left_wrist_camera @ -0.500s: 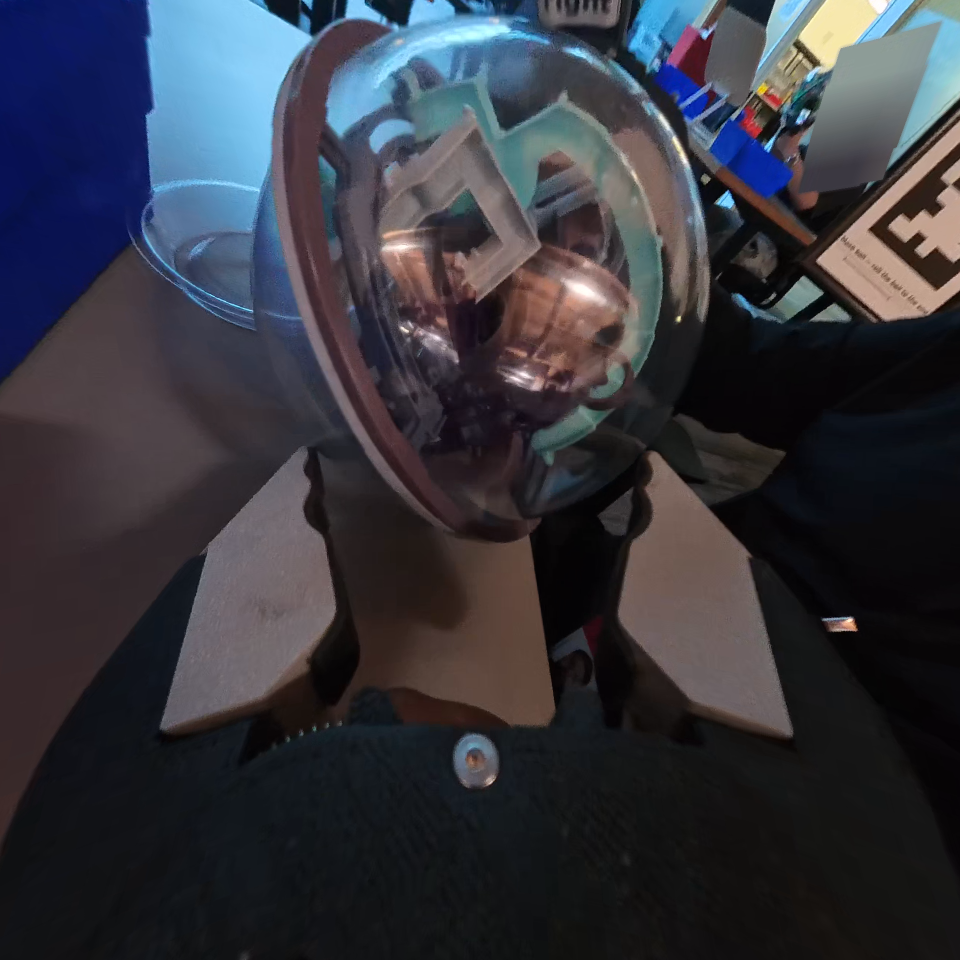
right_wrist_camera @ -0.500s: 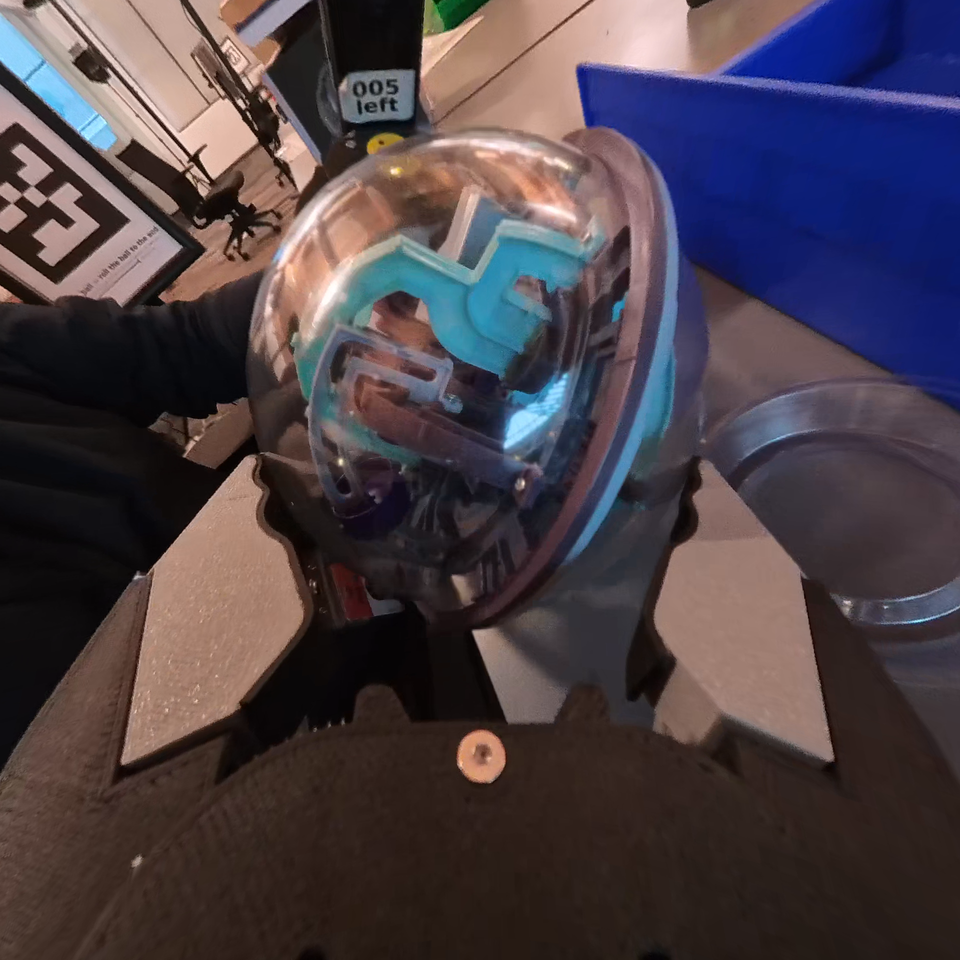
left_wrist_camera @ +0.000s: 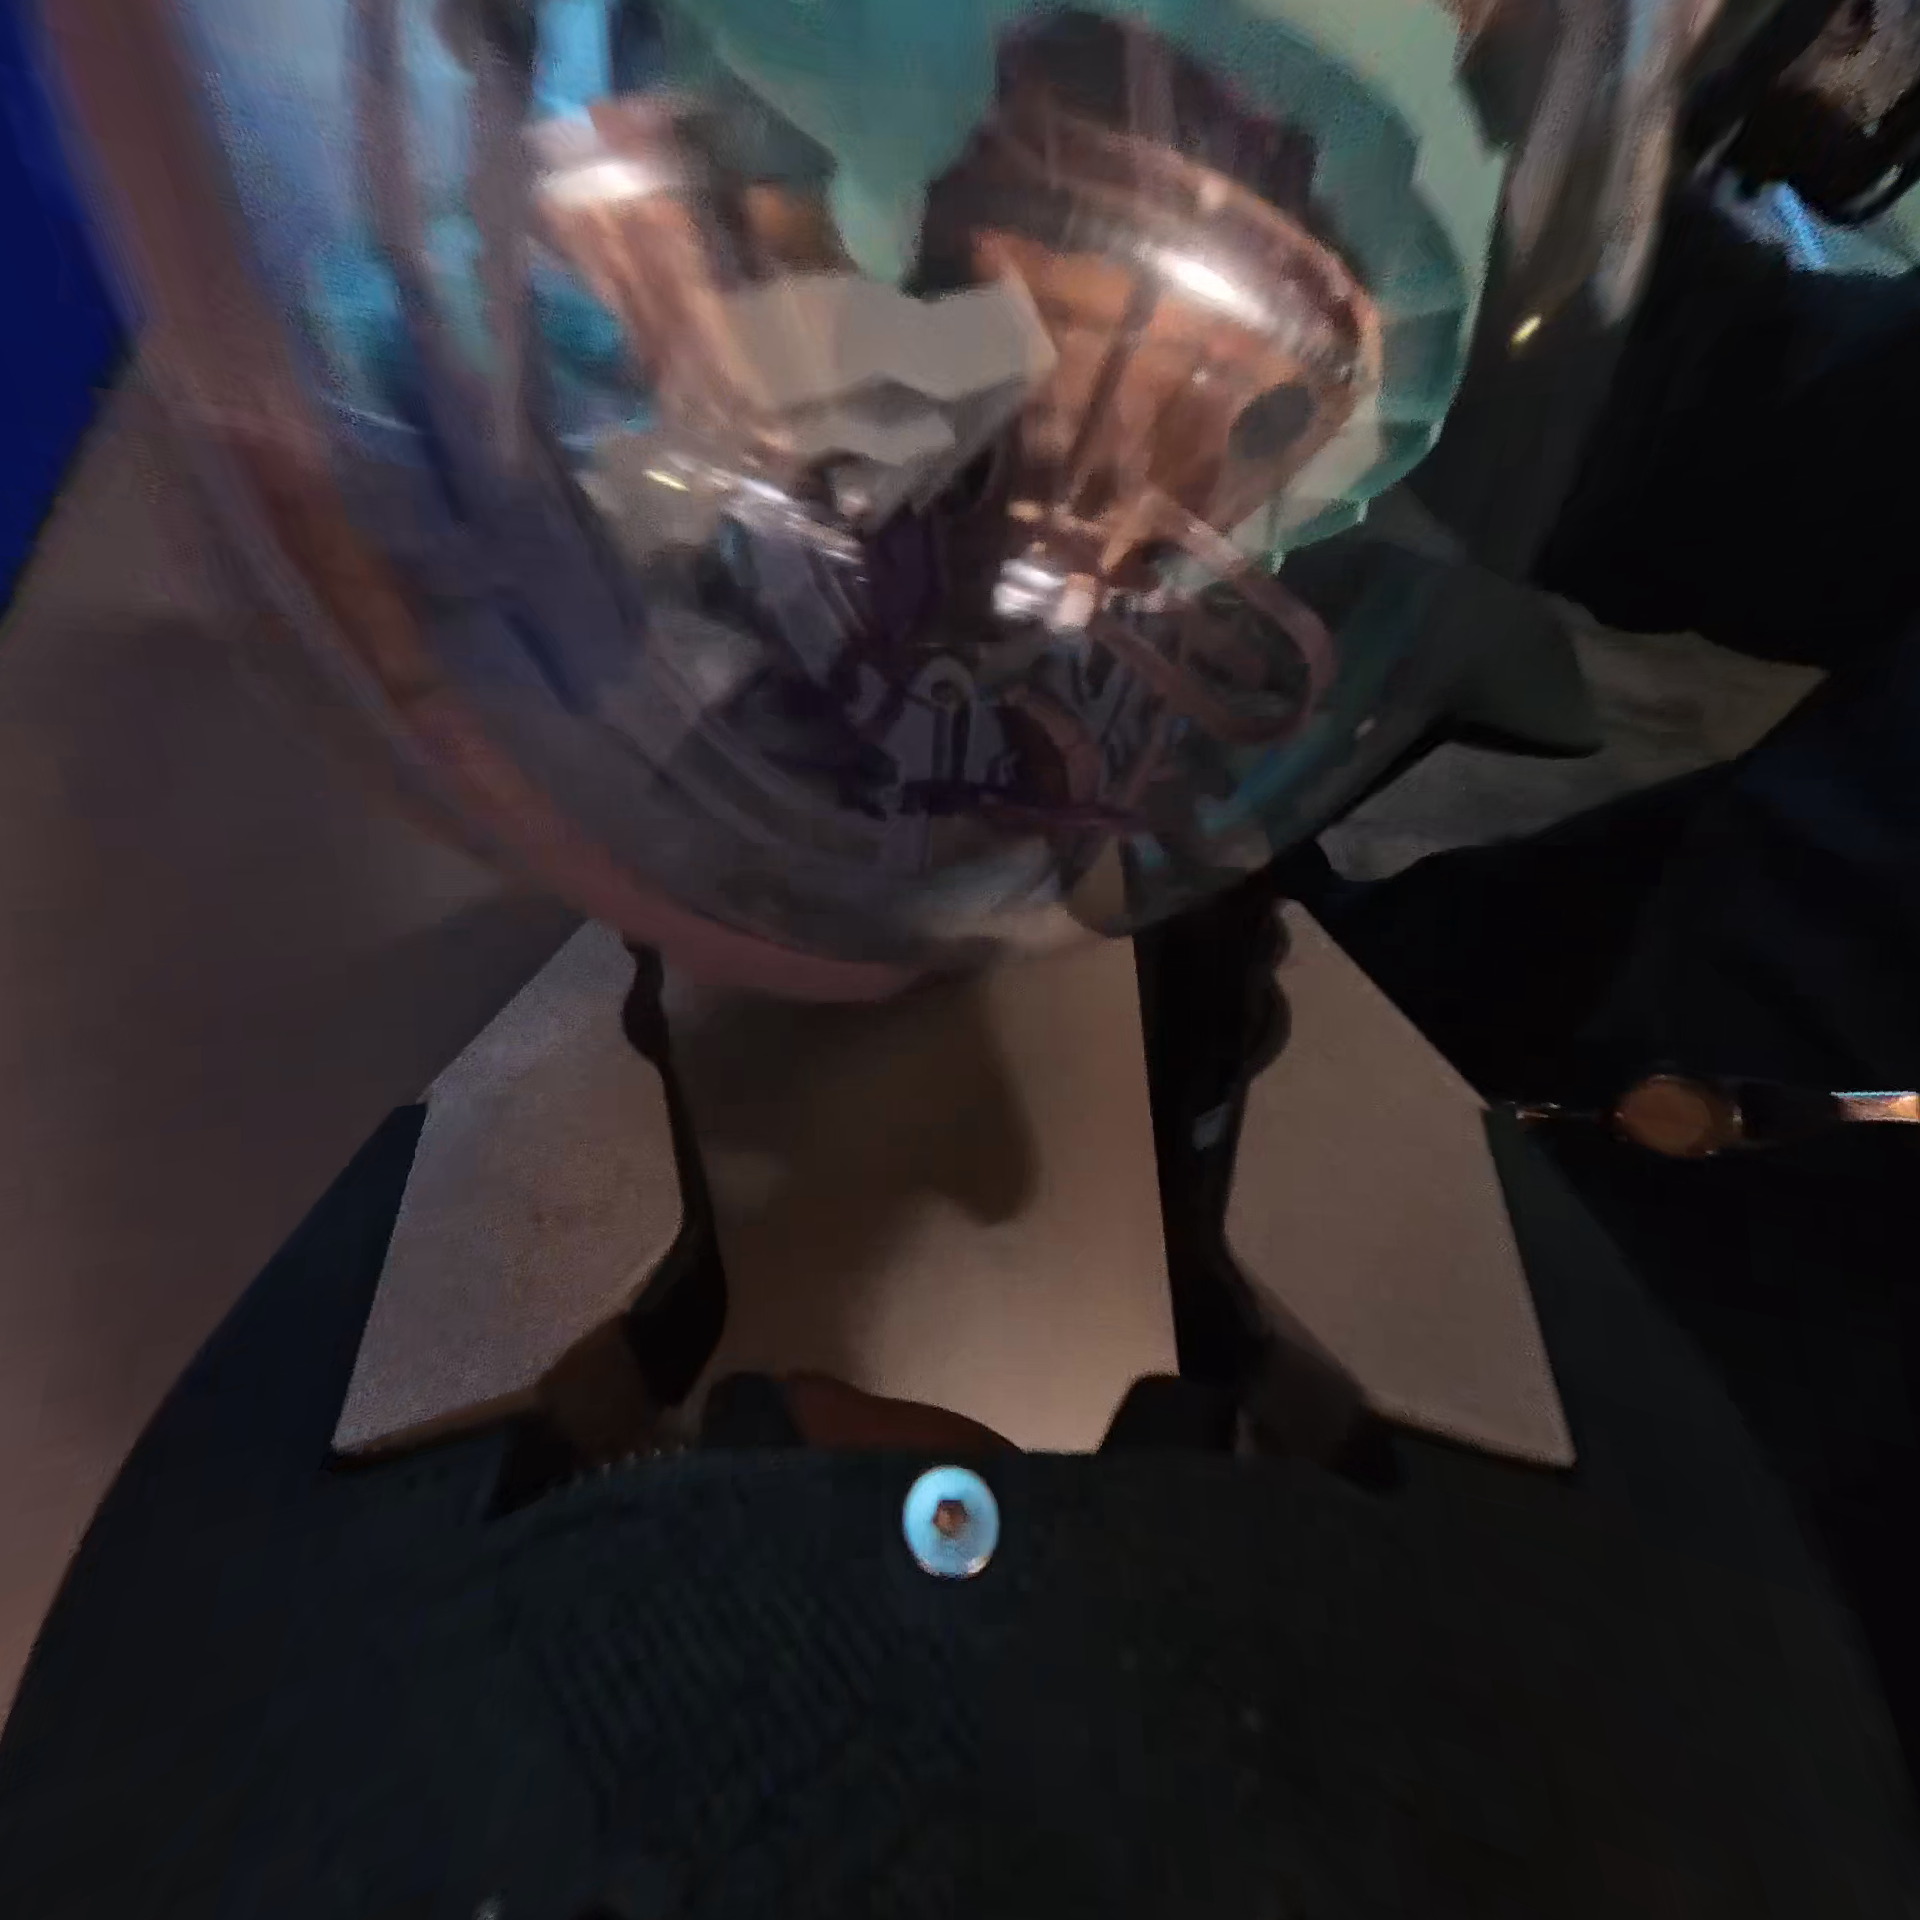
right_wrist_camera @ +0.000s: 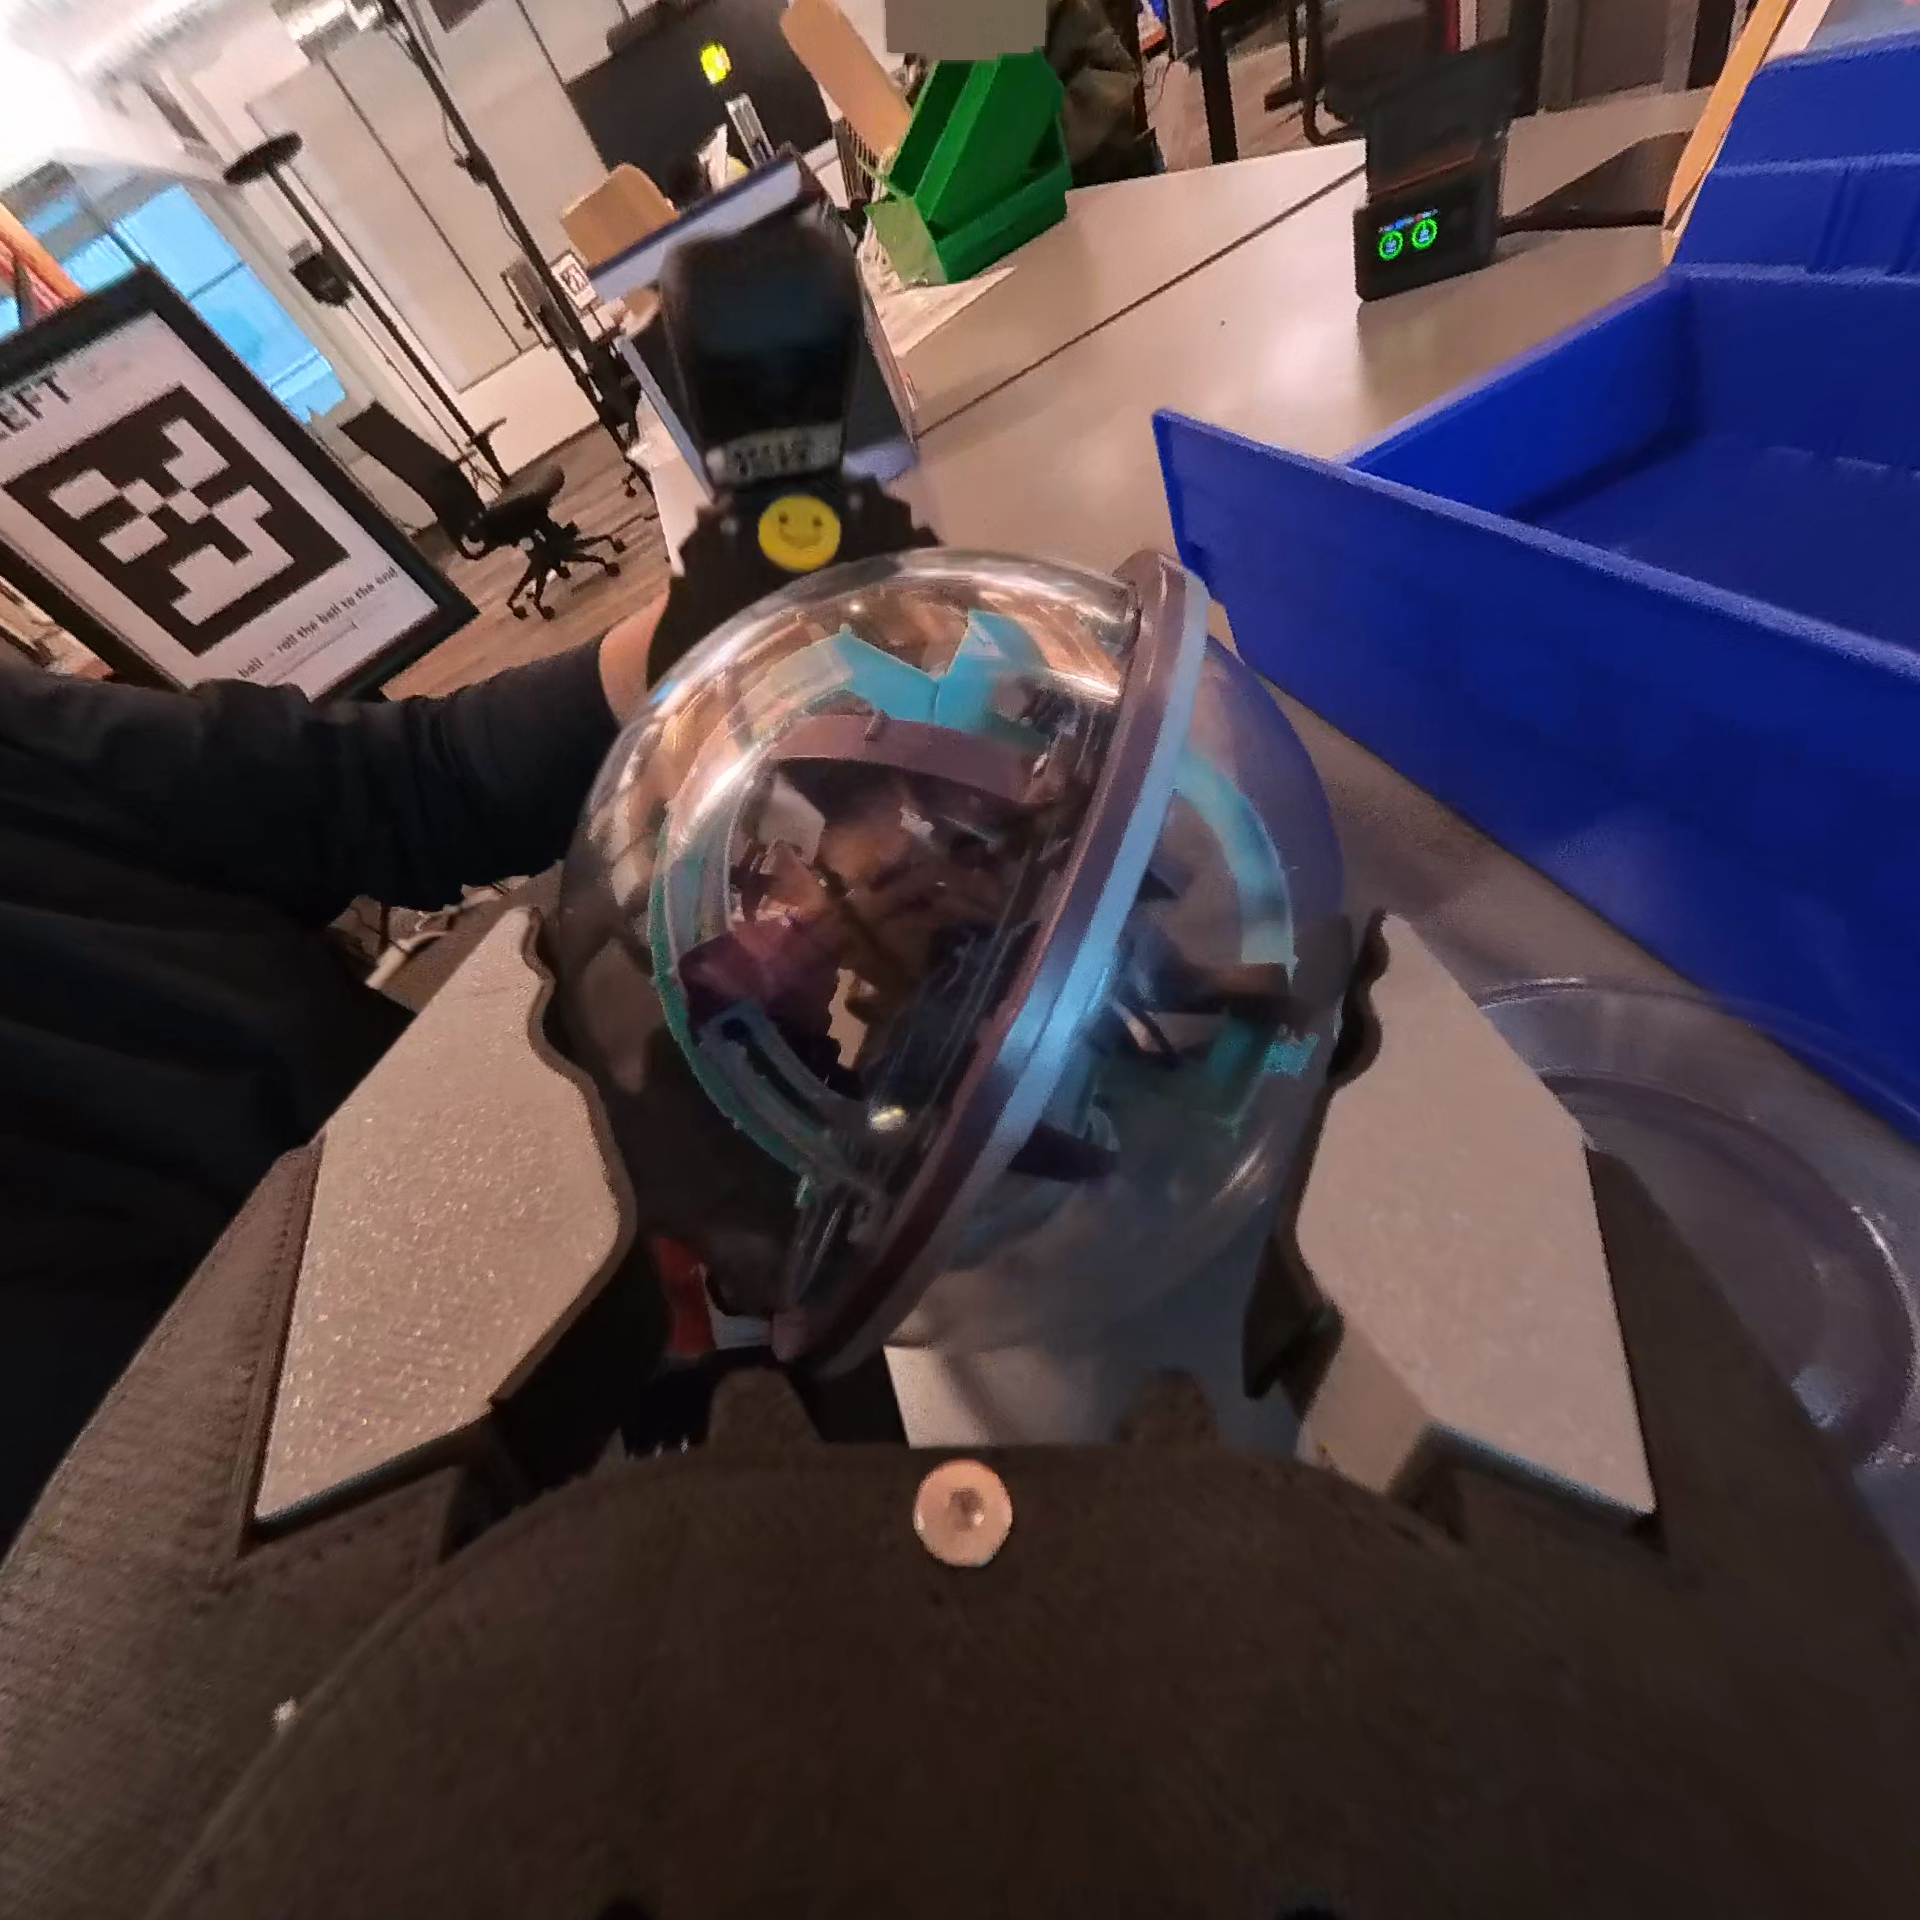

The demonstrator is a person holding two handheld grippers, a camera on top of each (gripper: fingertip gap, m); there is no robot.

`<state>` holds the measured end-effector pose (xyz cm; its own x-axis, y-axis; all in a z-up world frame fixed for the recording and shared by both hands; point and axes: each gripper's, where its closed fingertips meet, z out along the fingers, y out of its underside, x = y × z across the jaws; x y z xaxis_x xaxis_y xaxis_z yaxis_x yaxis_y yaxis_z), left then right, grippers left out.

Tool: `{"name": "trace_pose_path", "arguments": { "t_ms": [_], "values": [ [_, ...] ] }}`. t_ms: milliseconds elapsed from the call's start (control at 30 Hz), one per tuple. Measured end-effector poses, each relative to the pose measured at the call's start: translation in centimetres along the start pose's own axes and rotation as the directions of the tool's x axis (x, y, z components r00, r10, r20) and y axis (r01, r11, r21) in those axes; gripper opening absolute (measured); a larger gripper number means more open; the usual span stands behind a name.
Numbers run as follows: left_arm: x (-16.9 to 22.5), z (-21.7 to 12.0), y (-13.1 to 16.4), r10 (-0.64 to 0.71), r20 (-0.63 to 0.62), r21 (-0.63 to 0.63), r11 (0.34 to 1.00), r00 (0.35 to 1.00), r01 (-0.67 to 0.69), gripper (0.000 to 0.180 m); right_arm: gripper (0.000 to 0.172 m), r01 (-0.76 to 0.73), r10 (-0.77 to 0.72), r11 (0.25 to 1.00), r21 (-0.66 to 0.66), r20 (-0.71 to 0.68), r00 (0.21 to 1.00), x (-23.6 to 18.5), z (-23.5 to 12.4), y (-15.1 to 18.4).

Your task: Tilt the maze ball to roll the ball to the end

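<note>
Left wrist view: The maze ball (left_wrist_camera: 935, 499) fills the upper frame, heavily blurred, above the near part of the surface (left_wrist_camera: 187, 831). It is a clear rigid sphere with coloured tracks inside. It is judged light, hard and slippery, and a cracked shell is a risk under excess squeeze. The best hold is judged to be on opposite sides of the shell, clear of the equatorial rim. The left tongs (left_wrist_camera: 951, 935) stand wide with the sphere's lower part between the fingers; the blur hides whether the pads press.

Right wrist view: The maze ball (right_wrist_camera: 966, 935) sits between the right tongs (right_wrist_camera: 951, 997), spread wide. Both fingers (right_wrist_camera: 540, 997) meet the shell at opposite sides, gripping it. Its rim (right_wrist_camera: 1101, 935) runs tilted. A blue bin (right_wrist_camera: 1558, 644) stands by the surface's far right edge, beside a clear dish (right_wrist_camera: 1714, 1195).
</note>
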<state>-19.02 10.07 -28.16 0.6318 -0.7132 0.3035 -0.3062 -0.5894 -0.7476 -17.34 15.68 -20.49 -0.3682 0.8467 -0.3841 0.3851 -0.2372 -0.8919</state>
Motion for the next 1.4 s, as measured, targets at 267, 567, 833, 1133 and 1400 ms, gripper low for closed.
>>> {"name": "trace_pose_path", "arguments": {
  "t_ms": [267, 567, 833, 1133, 1400],
  "values": [
    [-0.8, -3.7, -4.7, -0.097, -0.111, 0.232, 0.965, 0.989, 0.120, 0.118, 0.143, -0.002, 0.002, 0.999, -0.038, 0.007, 1.000, -0.1, 0.2, 0.2],
    [-0.7, -1.4, -3.9, -0.081, -0.112, 0.198, 0.975, 0.990, 0.102, 0.112, 0.146, -0.089, 0.089, 0.994, -0.065, 0.000, 0.996, 1.1, -2.0, 3.3],
    [-0.8, 0.6, -2.7, -0.023, -0.048, 0.116, 0.993, 0.999, 0.028, 0.124, 0.155, -0.049, 0.049, 0.999, 0.013, 0.040, 0.998, 1.0, -0.2, 2.0],
    [-0.7, 0.3, -2.9, 0.187, 0.130, 0.068, 0.978, 0.974, -0.197, 0.124, 0.156, 0.195, -0.195, 0.981, -0.015, 0.007, 0.981, 0.0, -0.4, 3.4],
    [-1.5, 1.1, -1.9, 0.260, 0.254, -0.027, 0.965, 0.932, -0.262, 0.124, 0.158, 0.297, -0.296, 0.951, 0.090, -0.027, 0.955, -0.4, -0.1, 1.8]
  ]
}}
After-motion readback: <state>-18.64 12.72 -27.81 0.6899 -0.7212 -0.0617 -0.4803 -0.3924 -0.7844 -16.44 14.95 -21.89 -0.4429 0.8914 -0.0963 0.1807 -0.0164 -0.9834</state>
